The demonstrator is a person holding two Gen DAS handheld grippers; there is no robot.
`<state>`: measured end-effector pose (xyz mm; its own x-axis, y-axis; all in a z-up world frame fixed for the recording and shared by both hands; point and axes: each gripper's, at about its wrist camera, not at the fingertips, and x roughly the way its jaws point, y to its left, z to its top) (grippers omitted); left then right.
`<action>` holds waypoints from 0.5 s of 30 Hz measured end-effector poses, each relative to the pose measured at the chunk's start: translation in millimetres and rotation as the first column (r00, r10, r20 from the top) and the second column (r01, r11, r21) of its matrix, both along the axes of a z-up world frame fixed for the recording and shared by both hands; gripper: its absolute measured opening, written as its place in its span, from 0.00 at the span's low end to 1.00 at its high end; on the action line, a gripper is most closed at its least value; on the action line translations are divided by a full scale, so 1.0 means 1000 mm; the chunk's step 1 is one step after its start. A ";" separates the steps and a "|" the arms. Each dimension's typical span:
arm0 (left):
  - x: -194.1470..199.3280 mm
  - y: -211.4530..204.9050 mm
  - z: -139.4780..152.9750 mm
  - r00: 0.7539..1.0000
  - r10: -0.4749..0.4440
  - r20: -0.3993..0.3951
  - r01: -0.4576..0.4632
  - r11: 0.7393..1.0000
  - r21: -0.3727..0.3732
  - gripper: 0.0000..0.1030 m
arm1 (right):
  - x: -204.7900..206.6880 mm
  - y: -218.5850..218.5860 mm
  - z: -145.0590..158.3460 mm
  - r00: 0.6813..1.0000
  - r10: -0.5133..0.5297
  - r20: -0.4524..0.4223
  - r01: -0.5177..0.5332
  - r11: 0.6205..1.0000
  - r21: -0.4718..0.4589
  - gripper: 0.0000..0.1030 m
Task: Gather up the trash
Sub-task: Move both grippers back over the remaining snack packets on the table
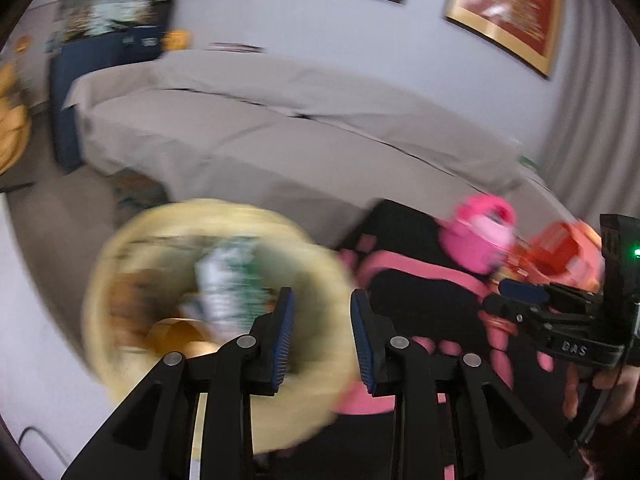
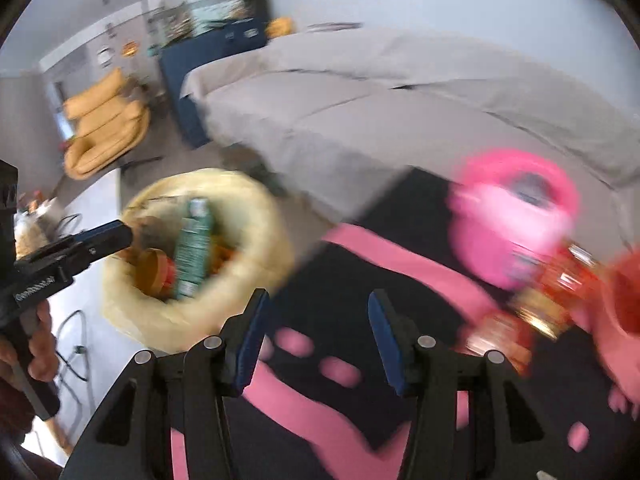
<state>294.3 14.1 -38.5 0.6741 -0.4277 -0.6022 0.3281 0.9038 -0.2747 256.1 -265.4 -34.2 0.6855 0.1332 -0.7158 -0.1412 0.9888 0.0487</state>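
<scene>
Both claws hang open and empty. The left claw [image 1: 322, 334] sits just over the cream basket [image 1: 120, 280], already holding a green can [image 2: 194, 246]. The right claw [image 2: 318, 338] faces red wrappers [image 2: 536, 304] beside the basket, probably next.

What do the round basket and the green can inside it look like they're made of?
The basket looks like pale woven fibre or rope, matte with a thick soft rim, though blur hides any weave. The green can looks like metal with a glossy printed label, judging by its straight cylinder shape and sheen, but coated card is possible.
</scene>
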 end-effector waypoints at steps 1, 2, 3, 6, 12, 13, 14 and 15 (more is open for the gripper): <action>-0.003 -0.018 0.000 0.999 -0.049 -0.002 0.049 0.999 -0.001 0.31 | -0.011 -0.020 0.002 0.999 -0.045 0.026 0.045 0.999 -0.014 0.47; -0.004 -0.036 -0.001 0.995 -0.096 -0.010 0.096 0.995 -0.001 0.32 | -0.020 -0.031 0.004 0.996 -0.072 0.045 0.073 0.997 -0.022 0.47; -0.005 -0.057 -0.004 0.988 -0.153 -0.026 0.153 0.988 -0.003 0.32 | -0.028 -0.043 0.006 0.991 -0.109 0.073 0.112 0.993 -0.036 0.47; -0.006 -0.100 -0.009 0.970 -0.233 -0.076 0.232 0.973 -0.022 0.32 | -0.035 -0.084 0.010 0.970 -0.185 0.156 0.197 0.978 -0.067 0.47; -0.005 -0.153 -0.015 0.971 -0.220 -0.090 0.225 0.974 0.039 0.32 | 0.000 -0.132 -0.005 0.958 -0.250 0.143 0.257 0.966 -0.030 0.48; -0.005 -0.157 -0.018 0.971 -0.221 -0.096 0.226 0.973 0.051 0.32 | 0.010 -0.138 -0.010 0.958 -0.255 0.128 0.258 0.966 -0.008 0.48; -0.005 -0.162 -0.022 0.969 -0.224 -0.102 0.230 0.971 0.058 0.32 | 0.011 -0.145 -0.015 0.960 -0.252 0.119 0.253 0.967 0.006 0.49; -0.004 -0.165 -0.025 0.967 -0.227 -0.111 0.235 0.970 0.063 0.32 | 0.018 -0.146 -0.019 0.963 -0.247 0.108 0.247 0.969 0.014 0.48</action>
